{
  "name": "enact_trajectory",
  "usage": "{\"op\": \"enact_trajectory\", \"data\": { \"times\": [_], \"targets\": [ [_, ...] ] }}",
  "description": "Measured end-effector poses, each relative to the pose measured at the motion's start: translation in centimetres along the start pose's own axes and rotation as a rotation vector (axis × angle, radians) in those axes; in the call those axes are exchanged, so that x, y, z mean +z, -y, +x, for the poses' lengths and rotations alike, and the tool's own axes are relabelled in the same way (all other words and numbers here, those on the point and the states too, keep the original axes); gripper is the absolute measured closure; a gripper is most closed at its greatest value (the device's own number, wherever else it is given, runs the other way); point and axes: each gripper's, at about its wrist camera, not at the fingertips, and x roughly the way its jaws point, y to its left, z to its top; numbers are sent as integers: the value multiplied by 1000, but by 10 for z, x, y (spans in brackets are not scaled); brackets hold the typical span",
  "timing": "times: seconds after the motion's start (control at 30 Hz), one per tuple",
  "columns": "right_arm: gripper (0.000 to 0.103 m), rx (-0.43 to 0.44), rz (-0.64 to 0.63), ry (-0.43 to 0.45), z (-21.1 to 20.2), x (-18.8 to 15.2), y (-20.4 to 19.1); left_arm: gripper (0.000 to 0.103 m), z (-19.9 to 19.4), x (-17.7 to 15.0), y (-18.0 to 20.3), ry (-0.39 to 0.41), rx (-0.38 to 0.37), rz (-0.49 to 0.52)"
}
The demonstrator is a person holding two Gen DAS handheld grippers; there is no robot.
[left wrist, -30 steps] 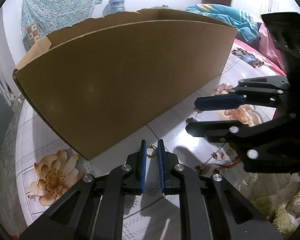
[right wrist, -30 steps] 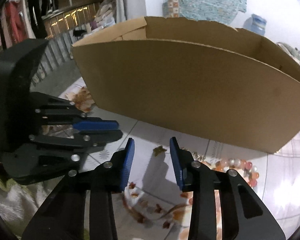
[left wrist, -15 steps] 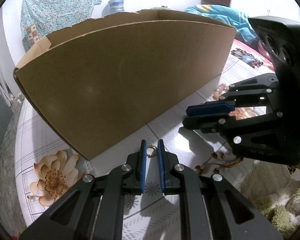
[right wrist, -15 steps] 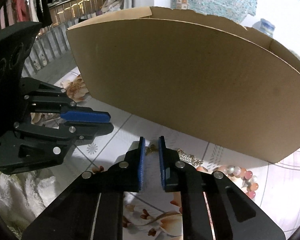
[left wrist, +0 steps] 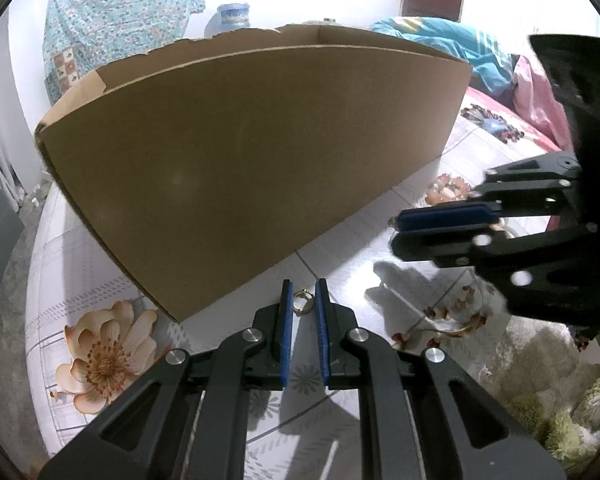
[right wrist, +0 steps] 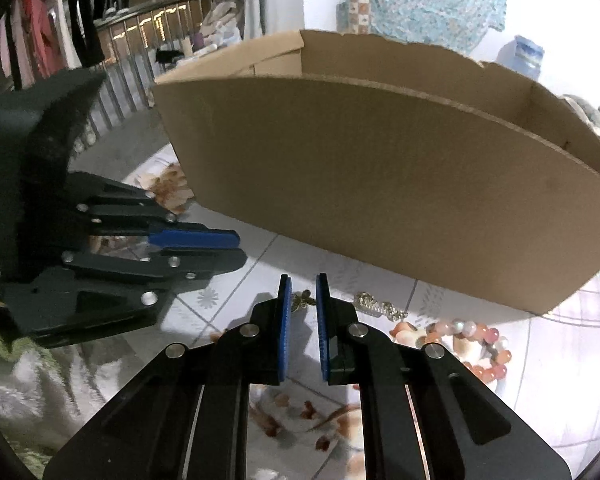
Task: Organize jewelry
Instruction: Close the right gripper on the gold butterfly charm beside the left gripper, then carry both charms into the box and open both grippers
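Gripper (right wrist: 303, 292) (right) on butterfly charm (right wrist: 302, 301)

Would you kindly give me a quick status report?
Left gripper shut on gold ring. Right gripper shut on small gold charm. Cardboard box ahead, nothing blocking.

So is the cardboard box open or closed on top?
Open. The cardboard box has no lid or flaps over it; its inner walls show past the near rim. What is inside it cannot be seen.

Cardboard box (right wrist: 380, 184) on the bench (right wrist: 560, 360) – chain (right wrist: 378, 307) and bead bracelet (right wrist: 476, 344) lie before it, side by side
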Motion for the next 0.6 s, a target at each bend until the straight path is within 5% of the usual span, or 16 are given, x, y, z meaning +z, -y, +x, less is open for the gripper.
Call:
{"op": "enact_trajectory", "data": {
  "times": [0.33,0.6],
  "targets": [
    [93,-27,68,90,-45,4,6,93,-35,2,8,72,-14,40],
    [93,-15,98,220,-81,50,26,93,-103,40,16,224,-100,61]
  ]
}}
